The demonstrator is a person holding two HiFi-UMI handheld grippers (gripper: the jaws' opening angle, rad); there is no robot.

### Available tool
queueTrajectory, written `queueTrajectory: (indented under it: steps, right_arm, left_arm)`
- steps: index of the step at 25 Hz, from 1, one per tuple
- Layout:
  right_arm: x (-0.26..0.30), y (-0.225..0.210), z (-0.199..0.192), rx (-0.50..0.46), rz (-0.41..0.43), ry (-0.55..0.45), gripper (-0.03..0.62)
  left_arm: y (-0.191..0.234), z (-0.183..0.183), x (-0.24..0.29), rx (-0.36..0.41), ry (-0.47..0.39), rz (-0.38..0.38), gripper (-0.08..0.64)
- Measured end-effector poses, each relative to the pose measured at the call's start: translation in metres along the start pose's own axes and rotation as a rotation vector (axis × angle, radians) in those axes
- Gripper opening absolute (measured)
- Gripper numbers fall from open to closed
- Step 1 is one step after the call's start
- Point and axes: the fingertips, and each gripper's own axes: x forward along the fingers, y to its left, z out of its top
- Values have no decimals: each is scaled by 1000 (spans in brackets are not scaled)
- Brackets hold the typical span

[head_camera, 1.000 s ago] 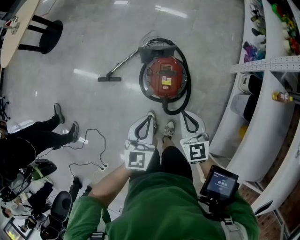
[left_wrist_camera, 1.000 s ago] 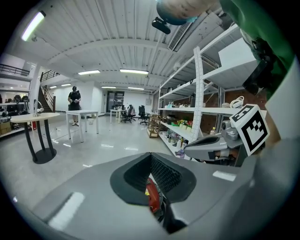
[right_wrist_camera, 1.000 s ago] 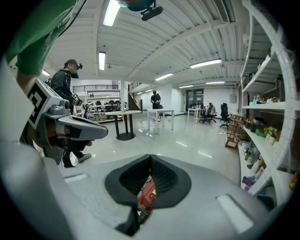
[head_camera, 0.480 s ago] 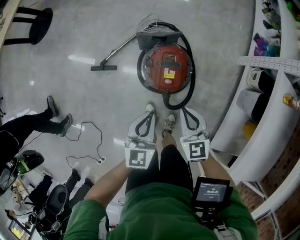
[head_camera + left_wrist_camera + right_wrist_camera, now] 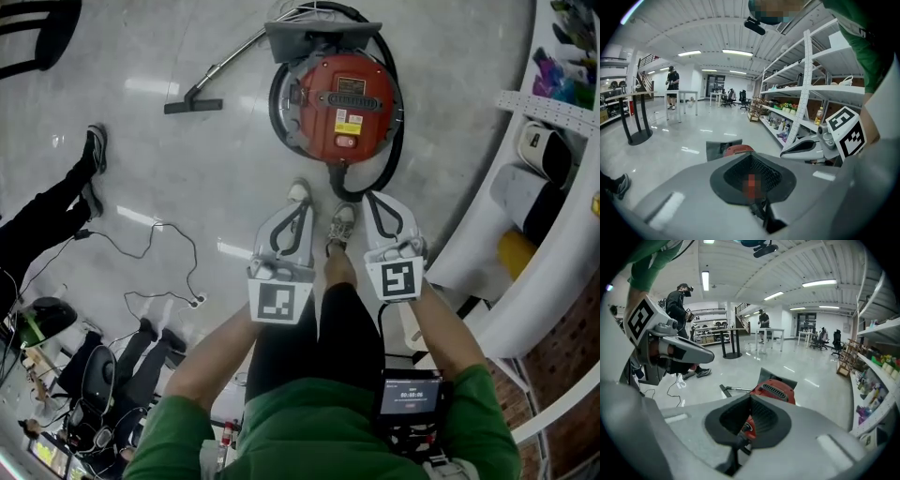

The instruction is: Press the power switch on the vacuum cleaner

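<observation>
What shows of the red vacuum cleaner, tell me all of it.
The vacuum cleaner is a round red canister, plastic by its look, with a black vent grille and yellow label on top. It stands on the glossy floor, ahead of the person's shoes. A black hose loops round it; a metal wand runs left to a dark floor nozzle.

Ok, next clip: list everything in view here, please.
vacuum cleaner: one, red, floor ahead of the feet
hose: one, black, looped round the vacuum cleaner
wand with nozzle: one, dark, floor upper left
cable: one, black, floor at left
other person's legs: one pair, black, far left
shelves: several, white, along the right
screen device: one, black, at the person's chest
shoes: two, pale, near gripper tips
left gripper: one, grey, jaws together, empty
right gripper: one, grey, jaws together, empty
</observation>
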Motion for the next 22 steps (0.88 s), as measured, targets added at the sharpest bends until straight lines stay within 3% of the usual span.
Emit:
queueTrajectory:
  steps: [12, 22]
  right_arm:
    - [71, -14, -52, -85, 33, 60, 2]
    - [116, -25, -80, -99, 43, 102, 2]
  left_arm:
    - [11, -52, 52, -26, 39, -13, 6]
    - [22, -79, 72, -33, 68, -10, 7]
